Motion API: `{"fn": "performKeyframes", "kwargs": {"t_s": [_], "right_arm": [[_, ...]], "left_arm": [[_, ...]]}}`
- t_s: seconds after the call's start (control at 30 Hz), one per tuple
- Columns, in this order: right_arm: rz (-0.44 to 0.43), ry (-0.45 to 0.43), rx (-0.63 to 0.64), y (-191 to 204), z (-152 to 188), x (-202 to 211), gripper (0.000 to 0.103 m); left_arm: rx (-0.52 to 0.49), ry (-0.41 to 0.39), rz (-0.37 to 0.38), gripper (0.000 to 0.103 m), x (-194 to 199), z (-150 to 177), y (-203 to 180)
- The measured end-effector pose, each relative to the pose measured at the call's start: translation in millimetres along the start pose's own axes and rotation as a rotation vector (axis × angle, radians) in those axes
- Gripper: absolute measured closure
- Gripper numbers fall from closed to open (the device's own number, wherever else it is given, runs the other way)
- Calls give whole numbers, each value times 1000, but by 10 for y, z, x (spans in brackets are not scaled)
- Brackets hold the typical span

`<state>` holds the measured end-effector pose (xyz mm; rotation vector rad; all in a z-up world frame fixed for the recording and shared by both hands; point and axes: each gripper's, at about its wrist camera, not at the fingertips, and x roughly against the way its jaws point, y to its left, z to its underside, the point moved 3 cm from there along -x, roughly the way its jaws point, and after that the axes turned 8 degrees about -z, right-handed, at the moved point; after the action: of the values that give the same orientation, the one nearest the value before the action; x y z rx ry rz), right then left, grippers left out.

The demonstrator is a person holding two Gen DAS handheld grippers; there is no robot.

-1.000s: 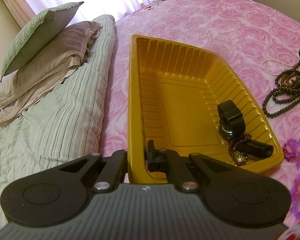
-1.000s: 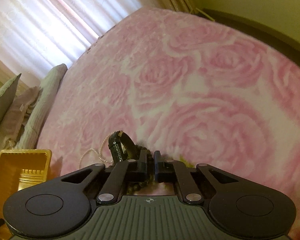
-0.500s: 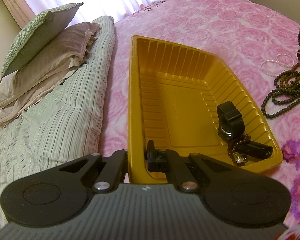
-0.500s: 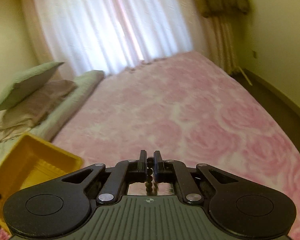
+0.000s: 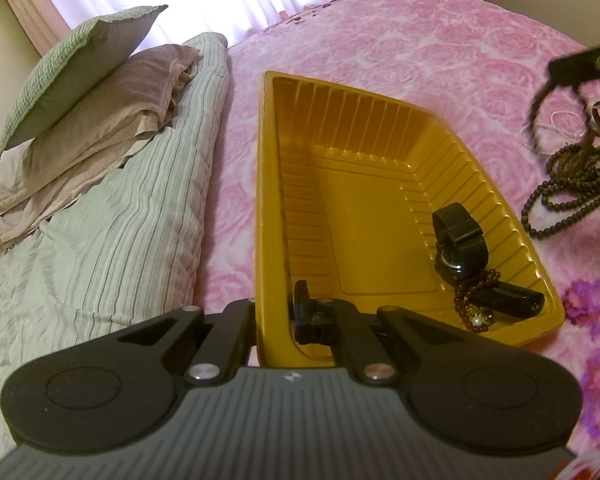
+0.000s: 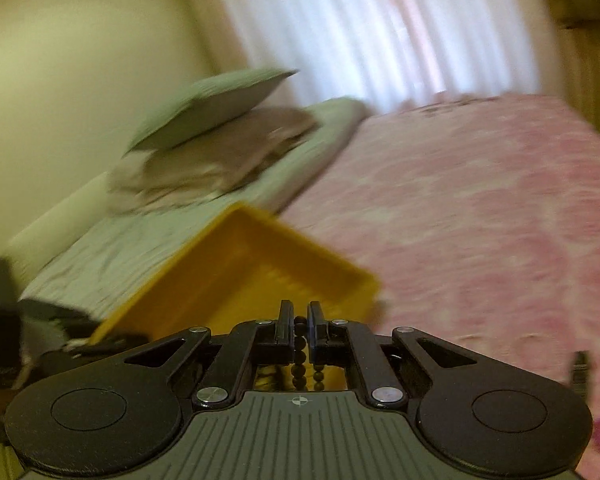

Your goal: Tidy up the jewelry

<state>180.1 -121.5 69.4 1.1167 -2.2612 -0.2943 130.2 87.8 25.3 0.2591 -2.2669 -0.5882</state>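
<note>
Two strands of dark round-bead necklace (image 6: pixel 299 354) pinched between nearly closed right hand-held gripper (image 6: pixel 299 316), above yellow ribbed plastic tray (image 6: pixel 260 280); left hand-held gripper (image 5: pixel 278 312) clamps tray's near wall.

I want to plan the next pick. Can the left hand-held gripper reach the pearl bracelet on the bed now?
Probably not. The left hand-held gripper is shut on the wall of the yellow tray, and the pearl bracelet lies far beyond it, beside the dark bead necklace.
</note>
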Motion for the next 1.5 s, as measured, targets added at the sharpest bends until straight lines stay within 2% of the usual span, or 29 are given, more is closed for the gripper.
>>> {"fn": "performKeyframes", "kwargs": {"t_s": [0.17,0.37,0.43,0.5,0.57,0.63,0.83,1.07,1.2,1.37,1.5], "right_arm": [[-64,65,31,281,96,-370,97],[-84,107,24,316,196,-610,97],[-97,97,9,292,198,-603,96],[-98,76,-12,240,183,-556,92],[-81,44,-32,160,181,-457,74],[-42,26,-48,63,193,-346,66],[135,12,-73,-327,448,61,64],[400,18,-100,-835,926,583,63],[508,6,-121,-1083,1066,810,63],[568,-11,-115,-1286,1044,921,63],[576,-15,-69,-1381,952,884,63]], "left_arm": [[2,-4,3,100,5,2,5],[5,-4,6,100,-1,8,9],[7,-4,6,100,-2,10,9],[8,-3,7,100,-2,12,7],[9,-3,7,100,-3,13,8],[10,-2,7,100,-6,12,10],[11,-3,6,100,-2,10,3],[12,-4,5,101,-3,8,3],[10,-4,4,101,-3,5,-1],[8,-2,0,101,1,7,-6],[3,-5,-3,101,17,2,-4]]}}
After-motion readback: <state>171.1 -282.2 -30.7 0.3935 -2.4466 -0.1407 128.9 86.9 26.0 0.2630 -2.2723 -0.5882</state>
